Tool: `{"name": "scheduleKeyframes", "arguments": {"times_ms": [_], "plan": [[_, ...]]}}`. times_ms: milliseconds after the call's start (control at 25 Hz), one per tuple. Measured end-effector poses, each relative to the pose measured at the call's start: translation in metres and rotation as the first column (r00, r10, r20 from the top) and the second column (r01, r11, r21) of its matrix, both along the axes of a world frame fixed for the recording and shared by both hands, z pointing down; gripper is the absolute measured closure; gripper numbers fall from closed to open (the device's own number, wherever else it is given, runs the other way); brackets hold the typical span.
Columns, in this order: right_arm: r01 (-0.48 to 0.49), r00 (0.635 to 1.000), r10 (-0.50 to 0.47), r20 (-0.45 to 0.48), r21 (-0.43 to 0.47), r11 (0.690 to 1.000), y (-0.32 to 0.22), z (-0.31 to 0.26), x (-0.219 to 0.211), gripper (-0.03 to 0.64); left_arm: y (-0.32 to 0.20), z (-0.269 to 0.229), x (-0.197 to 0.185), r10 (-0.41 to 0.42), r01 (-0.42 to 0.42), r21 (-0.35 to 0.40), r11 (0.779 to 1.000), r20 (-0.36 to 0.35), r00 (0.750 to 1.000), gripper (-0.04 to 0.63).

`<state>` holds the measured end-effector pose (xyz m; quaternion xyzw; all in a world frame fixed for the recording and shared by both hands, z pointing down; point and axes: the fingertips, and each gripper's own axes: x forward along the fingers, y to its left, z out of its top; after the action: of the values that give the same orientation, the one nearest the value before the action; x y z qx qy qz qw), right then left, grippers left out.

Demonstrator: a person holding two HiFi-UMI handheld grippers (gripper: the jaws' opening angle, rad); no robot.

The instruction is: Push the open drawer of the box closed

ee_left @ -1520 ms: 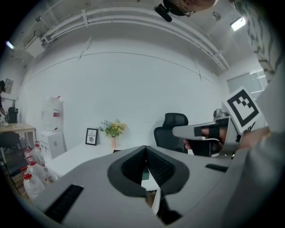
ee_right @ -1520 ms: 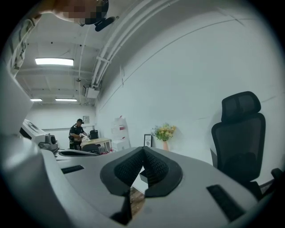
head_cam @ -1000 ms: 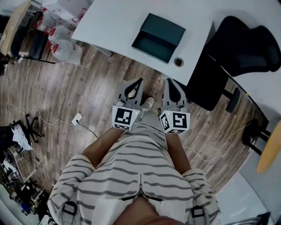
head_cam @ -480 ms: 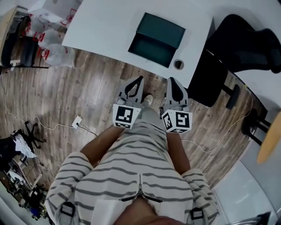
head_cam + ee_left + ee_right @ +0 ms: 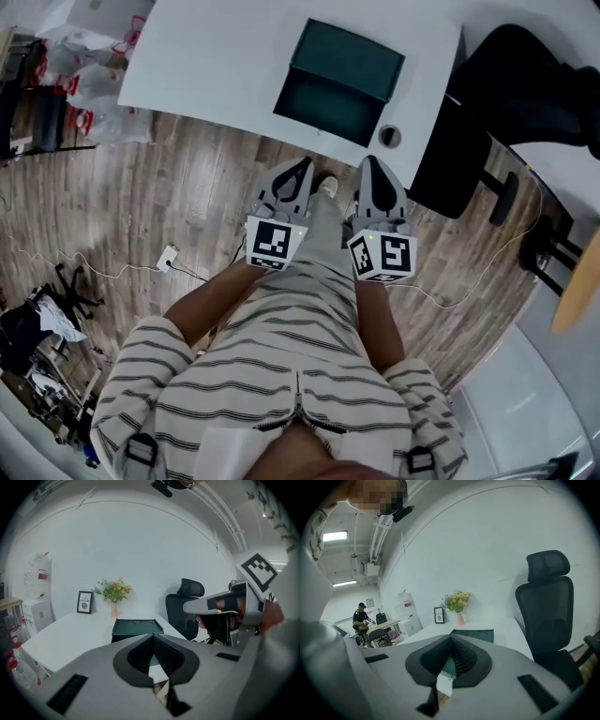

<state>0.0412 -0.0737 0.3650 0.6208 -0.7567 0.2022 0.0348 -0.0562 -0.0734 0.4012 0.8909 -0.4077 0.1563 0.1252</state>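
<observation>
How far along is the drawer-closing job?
Nothing done yet: the drawer of the green box stands open on the table. In hand: the left claw and right claw, both shut and empty, hang short of the box. Left: reach the drawer and push it in.

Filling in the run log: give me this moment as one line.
stage: no contact yet | left gripper: shut, empty | right gripper: shut, empty | box: on white table | drawer: open, facing person
</observation>
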Motion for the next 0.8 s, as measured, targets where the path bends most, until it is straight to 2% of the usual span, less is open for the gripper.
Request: {"name": "scheduleKeyframes", "arguments": {"times_ms": [440,800], "plan": [[0.037,0.999,-0.037,0.003,-0.063,0.997,-0.026,0.043,0.011,0.606,-0.024,0.055,0.0,-0.061,0.064,-0.071,0.995,0.04,0.997,0.592],[0.032,0.999,-0.031,0.012,-0.098,0.995,-0.031,0.069,0.026,0.606,-0.04,0.1,0.01,-0.074,0.082,-0.116,0.99,0.071,0.995,0.583]]}}
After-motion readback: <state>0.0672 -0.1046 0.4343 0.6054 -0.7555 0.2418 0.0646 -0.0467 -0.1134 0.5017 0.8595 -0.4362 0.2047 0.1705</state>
